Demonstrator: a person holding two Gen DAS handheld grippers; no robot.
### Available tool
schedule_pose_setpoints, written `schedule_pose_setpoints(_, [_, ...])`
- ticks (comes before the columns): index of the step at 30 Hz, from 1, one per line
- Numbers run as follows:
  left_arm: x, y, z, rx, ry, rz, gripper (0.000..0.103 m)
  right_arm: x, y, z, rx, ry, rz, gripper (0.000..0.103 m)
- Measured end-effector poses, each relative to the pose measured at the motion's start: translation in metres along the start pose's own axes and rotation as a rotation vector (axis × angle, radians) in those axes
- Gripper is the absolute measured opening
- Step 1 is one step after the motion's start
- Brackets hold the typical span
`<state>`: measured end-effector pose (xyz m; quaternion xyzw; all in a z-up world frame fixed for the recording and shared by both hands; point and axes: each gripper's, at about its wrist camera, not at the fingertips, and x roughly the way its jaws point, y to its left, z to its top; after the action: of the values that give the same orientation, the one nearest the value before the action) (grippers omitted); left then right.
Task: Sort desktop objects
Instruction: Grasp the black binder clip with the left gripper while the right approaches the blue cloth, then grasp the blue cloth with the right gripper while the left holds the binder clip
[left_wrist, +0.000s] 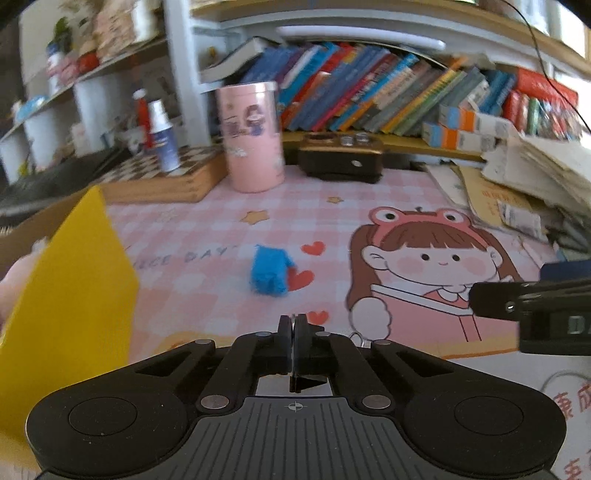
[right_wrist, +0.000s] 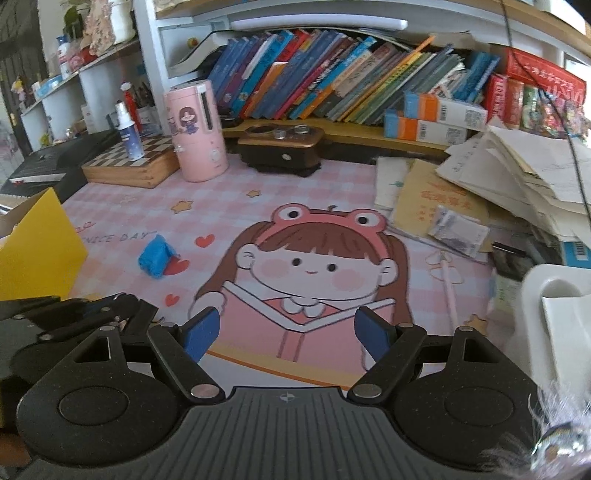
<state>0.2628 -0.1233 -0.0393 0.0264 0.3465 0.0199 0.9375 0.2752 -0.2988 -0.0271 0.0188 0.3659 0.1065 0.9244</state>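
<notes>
The pink checked desk mat (right_wrist: 332, 177) carries the printed words "NICE DAY" just left of the small blue object (right_wrist: 157, 260). Red Chinese characters on the tan envelope (right_wrist: 439, 206), right of the mat, are too blurred to read.

surface: desk under a pink checked mat (right_wrist: 332, 184) printed with a cartoon girl
mid-left: blue fuzzy toy (right_wrist: 157, 260), lying alone on the mat
left edge: yellow box (right_wrist: 40, 251)
back-left: wooden chessboard box (right_wrist: 133, 166), pink canister (right_wrist: 195, 133) just beside it
back-centre: dark wooden holder (right_wrist: 280, 151)
right: paper stack (right_wrist: 517, 177); pink pen (right_wrist: 448, 280) near it
</notes>
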Motion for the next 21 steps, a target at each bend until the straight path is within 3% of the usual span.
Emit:
schedule_pose_setpoints(5, [-0.019, 0.028, -0.011, -0.090, 0.046, 0.015, 0.000, 0.012, 0.014, 0.006, -0.043, -0.005, 0.051, 0.079])
schedule_pose_setpoints(11, [-0.042, 0.048, -0.032, -0.148, 0.097, 0.057, 0.000, 0.042, 0.039, 0.016, -0.156, 0.040, 0.171, 0.080])
schedule_pose_setpoints(21, [-0.069, 0.061, -0.038, -0.192, 0.092, 0.157, 0.000, 0.094, 0.072, 0.027, -0.327, -0.013, 0.297, 0.080])
